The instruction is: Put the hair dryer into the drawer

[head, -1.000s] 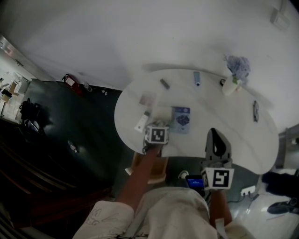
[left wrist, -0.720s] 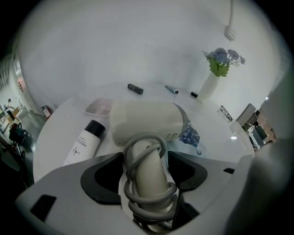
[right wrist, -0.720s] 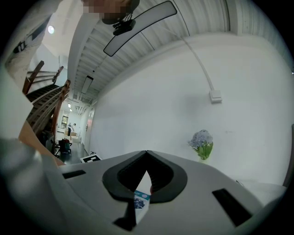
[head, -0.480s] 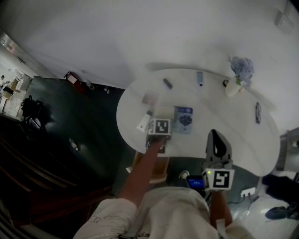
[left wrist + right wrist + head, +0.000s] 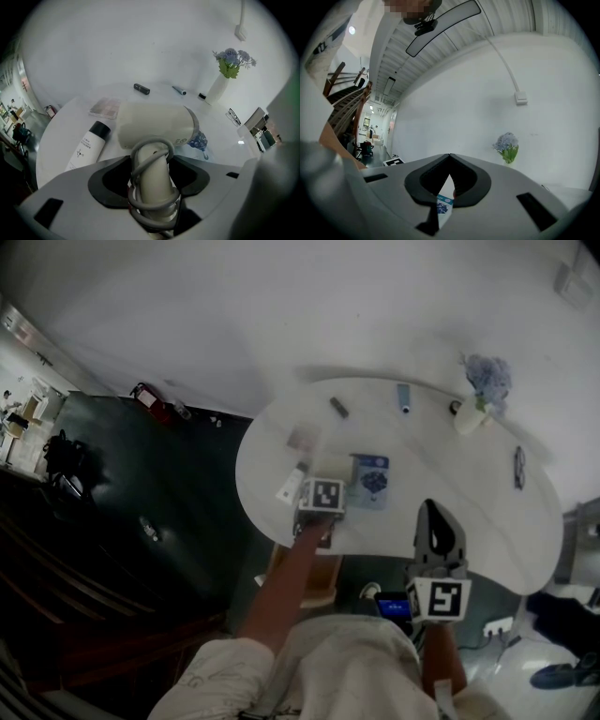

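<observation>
Since a second ago my left gripper (image 5: 151,161) has barely shifted, but its jaws have just been closing and now press on the cord-wrapped handle of the hair dryer (image 5: 157,124). That dryer lies on the white table (image 5: 450,474) between a white bottle (image 5: 89,145) and a blue packet (image 5: 199,140). My right gripper (image 5: 450,157) hovers level off to the right, jaws together on nothing.

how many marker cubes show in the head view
2. One marker cube rides the left gripper over the table's near edge, whose jaws have just been closing round the hair dryer handle; the other rides the right gripper, just off that edge. None seems hidden.
</observation>
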Tool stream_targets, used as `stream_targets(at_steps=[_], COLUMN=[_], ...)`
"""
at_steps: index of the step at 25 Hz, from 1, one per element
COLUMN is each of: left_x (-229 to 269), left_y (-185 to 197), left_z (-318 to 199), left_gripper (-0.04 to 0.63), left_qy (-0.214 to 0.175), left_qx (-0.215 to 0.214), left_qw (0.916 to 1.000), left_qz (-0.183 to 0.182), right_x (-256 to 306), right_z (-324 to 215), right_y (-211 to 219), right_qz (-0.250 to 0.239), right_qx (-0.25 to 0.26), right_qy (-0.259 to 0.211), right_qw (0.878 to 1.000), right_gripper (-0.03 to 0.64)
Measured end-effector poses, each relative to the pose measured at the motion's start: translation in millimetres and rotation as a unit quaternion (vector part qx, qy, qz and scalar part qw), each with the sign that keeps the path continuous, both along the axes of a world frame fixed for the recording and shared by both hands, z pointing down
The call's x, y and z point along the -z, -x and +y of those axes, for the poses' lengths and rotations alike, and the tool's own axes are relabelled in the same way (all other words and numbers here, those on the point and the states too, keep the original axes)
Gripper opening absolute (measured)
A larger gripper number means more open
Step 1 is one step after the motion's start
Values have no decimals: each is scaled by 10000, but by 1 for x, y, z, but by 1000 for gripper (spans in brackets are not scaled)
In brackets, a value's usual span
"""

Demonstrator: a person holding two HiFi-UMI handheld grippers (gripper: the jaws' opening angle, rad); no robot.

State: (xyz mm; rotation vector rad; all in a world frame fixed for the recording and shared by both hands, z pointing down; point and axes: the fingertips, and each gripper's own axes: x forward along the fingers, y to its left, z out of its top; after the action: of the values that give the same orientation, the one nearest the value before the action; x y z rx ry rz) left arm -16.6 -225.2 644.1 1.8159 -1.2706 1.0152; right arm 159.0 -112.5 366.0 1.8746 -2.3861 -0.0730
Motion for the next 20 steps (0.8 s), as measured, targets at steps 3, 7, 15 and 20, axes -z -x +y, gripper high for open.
stream_targets(at_steps=[3, 7, 15, 20], left_x=[1, 5, 16, 36], left_y=[3, 3, 13, 18], left_z=[4, 4, 15, 12], left_gripper=[262, 258, 253, 252], left_qy=[-32, -209, -337, -763], left_qx=[17, 14, 253, 373], left_qw=[10000, 9997, 9991, 9963], left_qz=[-86, -80, 34, 135], right_x=[-1, -2, 0, 2], right_z=[1, 1, 2, 2], right_y=[0, 1, 6, 10], right_qz=[0, 3, -14, -19], right_qx=[-8, -14, 49, 104], right_qy=[19, 41, -14, -44], right_qw=[10000, 10000, 10000, 9999], right_gripper=[5, 5, 5, 5])
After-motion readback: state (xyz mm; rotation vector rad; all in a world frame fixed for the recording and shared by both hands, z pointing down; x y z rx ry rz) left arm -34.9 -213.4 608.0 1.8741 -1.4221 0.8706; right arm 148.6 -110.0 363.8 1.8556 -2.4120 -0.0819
